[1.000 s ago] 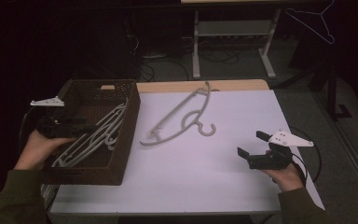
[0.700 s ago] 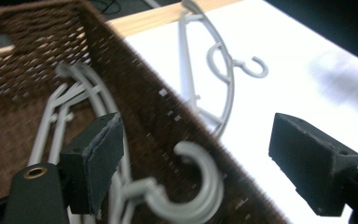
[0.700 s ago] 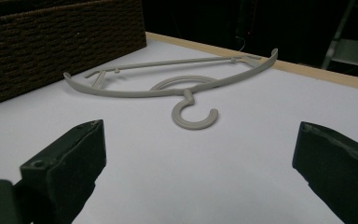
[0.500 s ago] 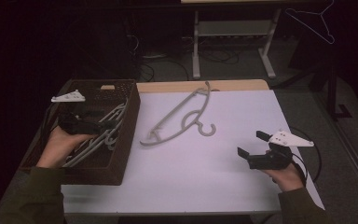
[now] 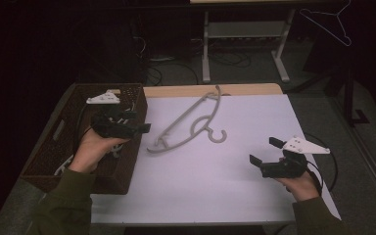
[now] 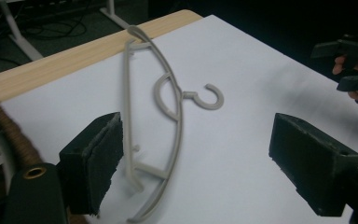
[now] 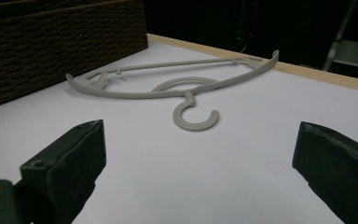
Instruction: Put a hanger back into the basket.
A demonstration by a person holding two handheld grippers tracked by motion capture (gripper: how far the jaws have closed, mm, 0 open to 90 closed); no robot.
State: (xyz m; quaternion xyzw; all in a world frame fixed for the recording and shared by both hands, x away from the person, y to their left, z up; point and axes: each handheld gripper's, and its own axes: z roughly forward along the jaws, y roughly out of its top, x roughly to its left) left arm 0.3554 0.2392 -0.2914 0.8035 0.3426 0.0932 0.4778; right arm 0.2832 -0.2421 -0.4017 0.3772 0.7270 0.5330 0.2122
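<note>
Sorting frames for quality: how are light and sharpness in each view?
High view: dim, dark surroundings, table evenly lit. Left gripper view: basket edge blurred, hanger sharp. Right gripper view: hanger clear, near jaws soft, no glare.

Your left hand-held gripper (image 5: pixel 136 121) hovers over the right rim of the dark brown woven basket (image 5: pixel 51 142), jaws apart with nothing between them, having just been opening. Pale hangers (image 5: pixel 64 164) lie inside that basket. A grey plastic clothes hanger (image 5: pixel 192 123) lies flat on the white table (image 5: pixel 215 186), just right of the basket. Your right hand-held gripper (image 5: pixel 265 151) rests near the table's right edge, jaws apart and empty, well apart from the hanger.
</note>
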